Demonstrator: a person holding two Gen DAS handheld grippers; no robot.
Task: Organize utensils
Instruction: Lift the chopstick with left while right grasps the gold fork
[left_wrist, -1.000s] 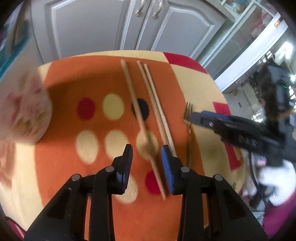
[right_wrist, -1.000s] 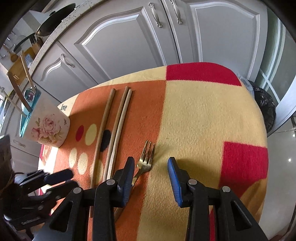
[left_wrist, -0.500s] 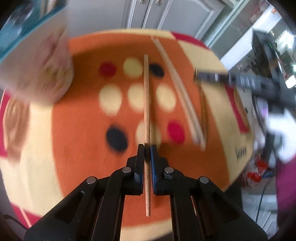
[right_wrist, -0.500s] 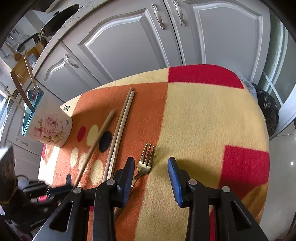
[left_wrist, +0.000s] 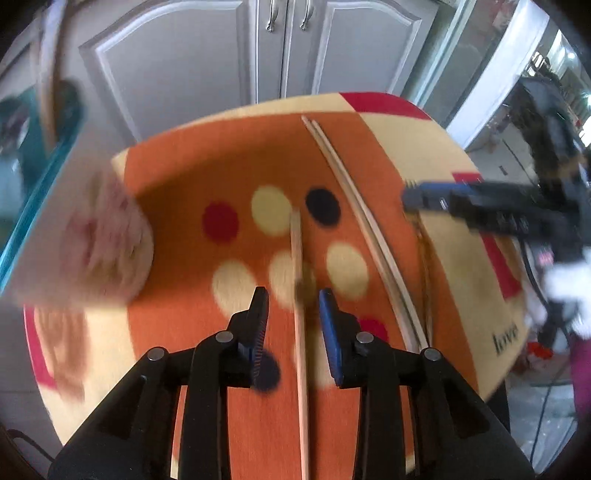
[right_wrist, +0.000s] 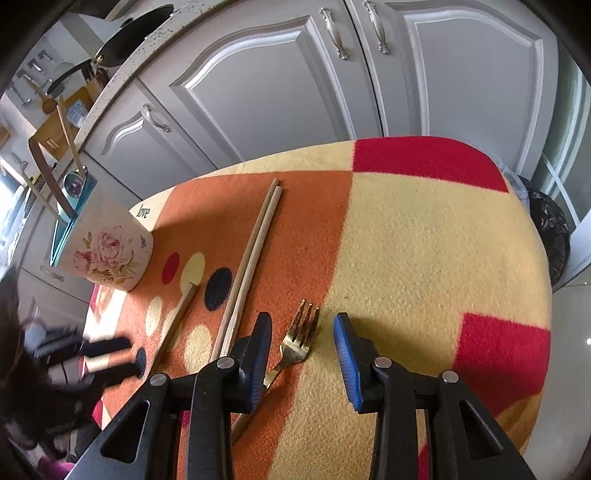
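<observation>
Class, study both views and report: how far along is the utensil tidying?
Done: the floral holder already has some utensils standing in it. In hand: nothing gripped; the left tool is open astride a single chopstick, the right tool open over the fork. Left: that chopstick, the chopstick pair and fork all lie on the cloth.

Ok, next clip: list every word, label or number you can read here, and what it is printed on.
"love": on the cream corner of the orange, cream and red dotted table mat, near edge in the left wrist view.
"love": on the same mat, far corner beside the white rose-printed utensil holder, right wrist view.
No other text is legible; the holder bears only flowers.
</observation>
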